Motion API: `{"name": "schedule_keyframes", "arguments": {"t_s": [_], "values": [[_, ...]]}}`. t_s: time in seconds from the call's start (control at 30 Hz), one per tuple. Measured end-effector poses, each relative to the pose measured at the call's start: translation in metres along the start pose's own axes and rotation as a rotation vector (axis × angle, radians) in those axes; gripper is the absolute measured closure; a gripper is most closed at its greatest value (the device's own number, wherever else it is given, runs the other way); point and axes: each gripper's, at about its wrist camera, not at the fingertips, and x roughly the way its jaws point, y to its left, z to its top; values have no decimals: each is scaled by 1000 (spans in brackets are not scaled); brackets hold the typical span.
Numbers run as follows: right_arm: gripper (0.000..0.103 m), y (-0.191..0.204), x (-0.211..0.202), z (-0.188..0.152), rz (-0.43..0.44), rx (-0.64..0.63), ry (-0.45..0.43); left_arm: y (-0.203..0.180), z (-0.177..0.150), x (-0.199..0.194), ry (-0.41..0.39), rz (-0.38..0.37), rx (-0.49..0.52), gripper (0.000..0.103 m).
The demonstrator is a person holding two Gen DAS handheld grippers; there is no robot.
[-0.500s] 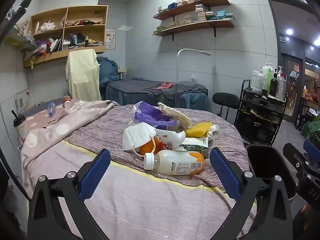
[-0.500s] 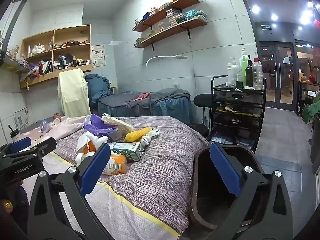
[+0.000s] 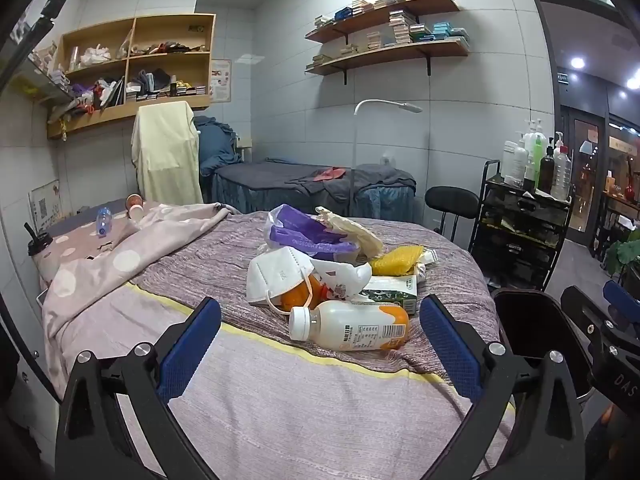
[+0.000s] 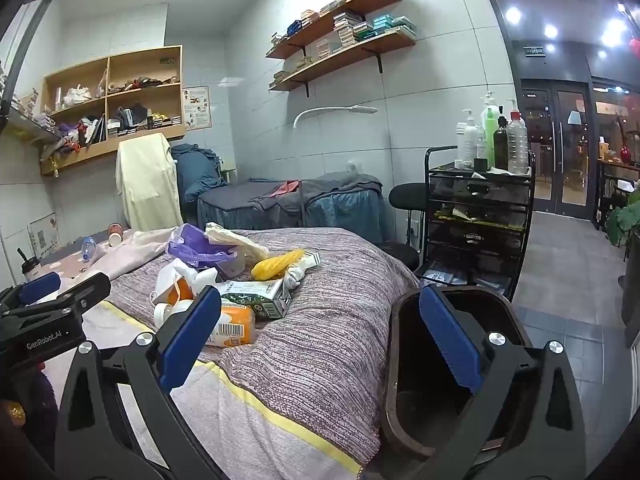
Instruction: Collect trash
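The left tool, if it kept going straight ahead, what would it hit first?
Most likely the white-and-orange drink bottle lying on the bed, between the open left tool pads. Depth is hard to judge.

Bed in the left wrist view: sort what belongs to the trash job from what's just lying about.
Job:
white-and-orange plastic drink bottle
white face mask
green-and-white carton
yellow wrapper
purple plastic bag
dark bin

Lying about:
polka-dot blanket
black trolley

Bed (image 3: 248,400) with striped cover, bottle (image 3: 352,330), carton (image 3: 394,290), mask (image 3: 276,276)
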Motion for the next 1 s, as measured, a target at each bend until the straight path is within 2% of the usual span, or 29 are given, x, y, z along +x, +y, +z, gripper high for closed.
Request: {"name": "schedule_keyframes", "arguments": {"t_s": [1.0], "values": [[5,0,6,-2,-4,-3,16,1,-11,7,26,-6,12,5]]}}
